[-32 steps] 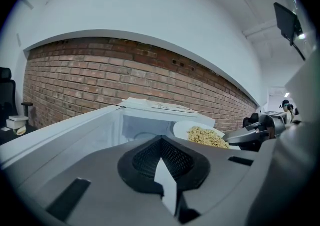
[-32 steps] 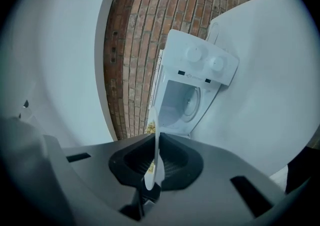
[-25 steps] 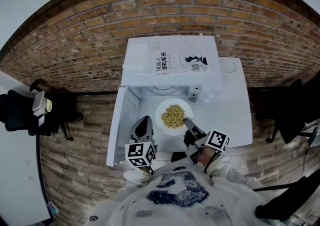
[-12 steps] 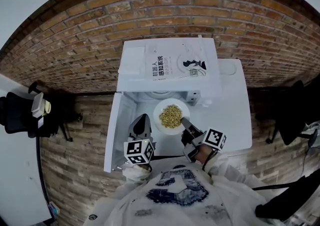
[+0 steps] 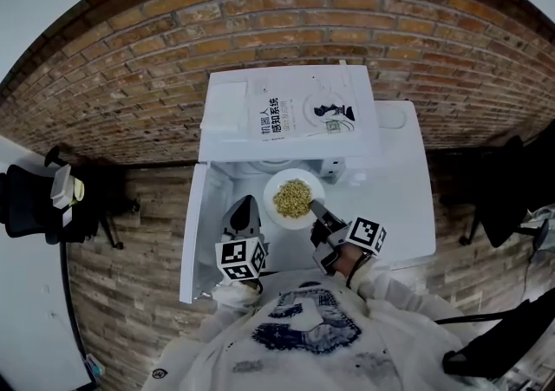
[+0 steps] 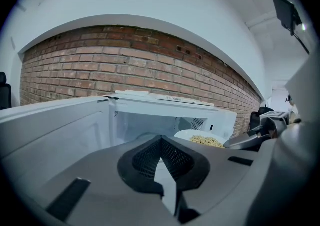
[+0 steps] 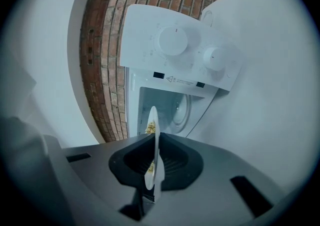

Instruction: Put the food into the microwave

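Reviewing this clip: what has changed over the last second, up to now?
The right tool, shut on the plate, carried it and its food a little forward, so the plate's far edge now lies nearer the opening of the microwave. Nothing was taken hold of or let go. The left tool stayed low beside the open door, jaws slightly apart with nothing between them.
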### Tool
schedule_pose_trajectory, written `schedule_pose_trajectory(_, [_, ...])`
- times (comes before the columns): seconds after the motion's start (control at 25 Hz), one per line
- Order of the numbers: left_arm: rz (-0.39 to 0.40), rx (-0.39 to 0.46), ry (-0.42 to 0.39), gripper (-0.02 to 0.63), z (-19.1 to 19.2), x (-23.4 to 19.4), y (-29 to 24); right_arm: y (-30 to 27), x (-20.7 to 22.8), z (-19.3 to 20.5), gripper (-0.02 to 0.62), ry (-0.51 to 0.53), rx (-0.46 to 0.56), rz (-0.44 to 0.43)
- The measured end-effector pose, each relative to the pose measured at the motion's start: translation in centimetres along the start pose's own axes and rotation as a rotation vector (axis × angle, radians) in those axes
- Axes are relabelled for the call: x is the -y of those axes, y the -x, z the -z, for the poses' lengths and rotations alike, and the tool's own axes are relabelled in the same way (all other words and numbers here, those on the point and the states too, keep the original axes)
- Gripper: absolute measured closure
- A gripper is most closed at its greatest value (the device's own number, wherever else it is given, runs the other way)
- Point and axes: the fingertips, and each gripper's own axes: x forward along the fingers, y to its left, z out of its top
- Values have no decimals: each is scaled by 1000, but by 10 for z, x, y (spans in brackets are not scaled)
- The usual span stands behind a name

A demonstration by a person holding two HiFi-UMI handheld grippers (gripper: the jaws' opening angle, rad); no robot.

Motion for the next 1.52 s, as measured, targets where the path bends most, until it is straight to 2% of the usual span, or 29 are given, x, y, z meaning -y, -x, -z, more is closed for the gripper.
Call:
schedule_pose_trajectory(0.28, [-5,15,-9,598,8,-9,-12,-18,21,-8,567,-5,20,20])
schedule_pose_trajectory(0.68, [-11,-6,-17,598,21,-13,-33,-52,46,-15,566,-24,18,43])
schedule_pose_trajectory(1.52, [-35,-43,49,598,33,-26,-60,-110,86,-33,566,-72,42,96])
